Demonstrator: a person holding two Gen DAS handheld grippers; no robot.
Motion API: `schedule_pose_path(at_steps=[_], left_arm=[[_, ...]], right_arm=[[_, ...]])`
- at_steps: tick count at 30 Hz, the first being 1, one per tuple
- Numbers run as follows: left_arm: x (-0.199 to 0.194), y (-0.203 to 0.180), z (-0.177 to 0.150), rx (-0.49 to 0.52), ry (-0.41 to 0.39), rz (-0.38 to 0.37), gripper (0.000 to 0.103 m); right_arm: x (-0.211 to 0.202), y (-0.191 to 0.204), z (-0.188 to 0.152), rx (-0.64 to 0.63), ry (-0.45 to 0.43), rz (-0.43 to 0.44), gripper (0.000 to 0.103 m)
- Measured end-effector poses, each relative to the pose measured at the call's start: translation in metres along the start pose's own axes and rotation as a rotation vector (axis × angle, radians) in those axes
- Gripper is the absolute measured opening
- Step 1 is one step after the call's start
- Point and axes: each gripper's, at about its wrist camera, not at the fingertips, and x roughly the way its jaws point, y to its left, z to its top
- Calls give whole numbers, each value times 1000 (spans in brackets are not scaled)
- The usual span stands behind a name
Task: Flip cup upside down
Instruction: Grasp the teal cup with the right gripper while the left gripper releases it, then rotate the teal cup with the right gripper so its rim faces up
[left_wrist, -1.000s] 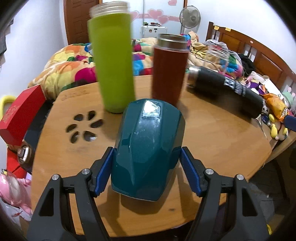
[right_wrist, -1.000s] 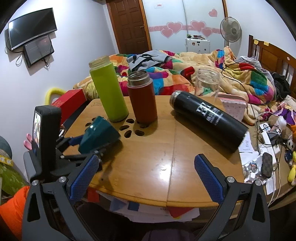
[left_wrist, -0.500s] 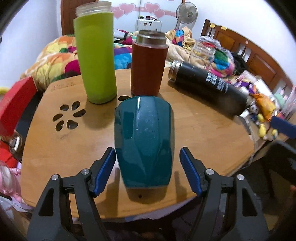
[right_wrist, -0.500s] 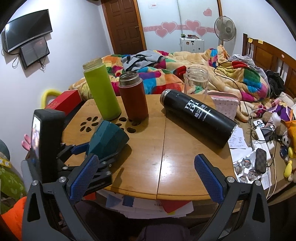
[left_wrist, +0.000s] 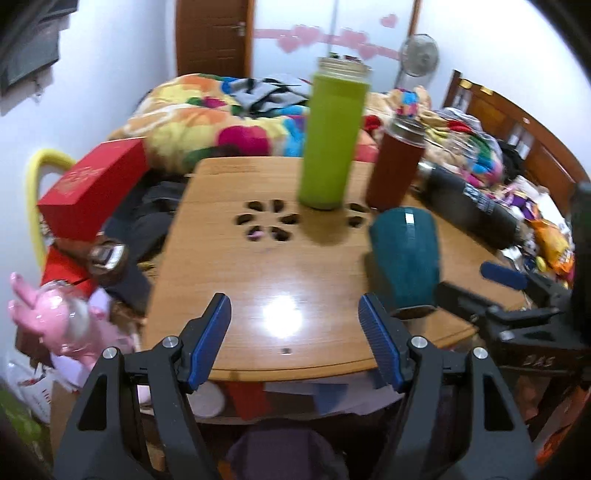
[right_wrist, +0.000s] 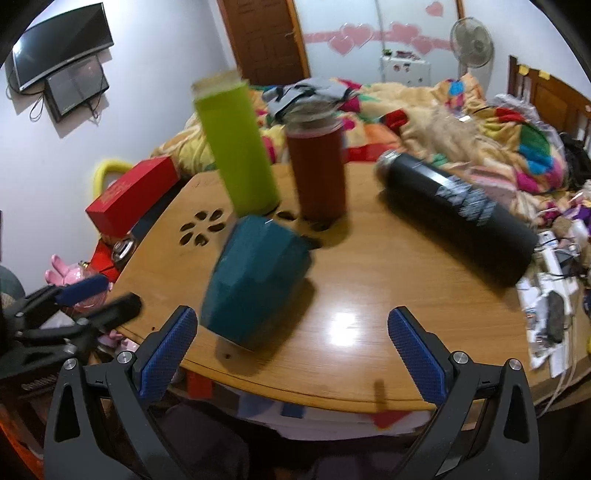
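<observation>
Cup (right_wrist: 255, 284) upside down on table (right_wrist: 369, 295), free | left gripper (left_wrist: 295, 339) spread wide, empty | right gripper (right_wrist: 291, 350) spread wide, empty | green bottle (right_wrist: 236, 147) upright behind

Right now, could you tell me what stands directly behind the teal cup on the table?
Behind the teal cup stand the green bottle and the brown flask, both upright on the table. The cup hides the bottle's base and part of the flower cut-outs.

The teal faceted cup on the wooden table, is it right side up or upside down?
Upside down: the teal faceted cup stands with its wide end on the wooden table, narrow closed base on top.
</observation>
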Motion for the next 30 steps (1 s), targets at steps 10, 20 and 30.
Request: schedule_pose_path(at_steps=[10, 20, 30], left_arm=[[2, 0, 17, -1, -36, -25, 62], [24, -65, 35, 83, -11, -195, 30], [38, -91, 37, 89, 20, -264, 20]], right_arm=[[58, 27, -9, 0, 86, 11, 69], [39, 16, -21, -51, 29, 17, 53], [20, 6, -30, -99, -5, 42, 52]])
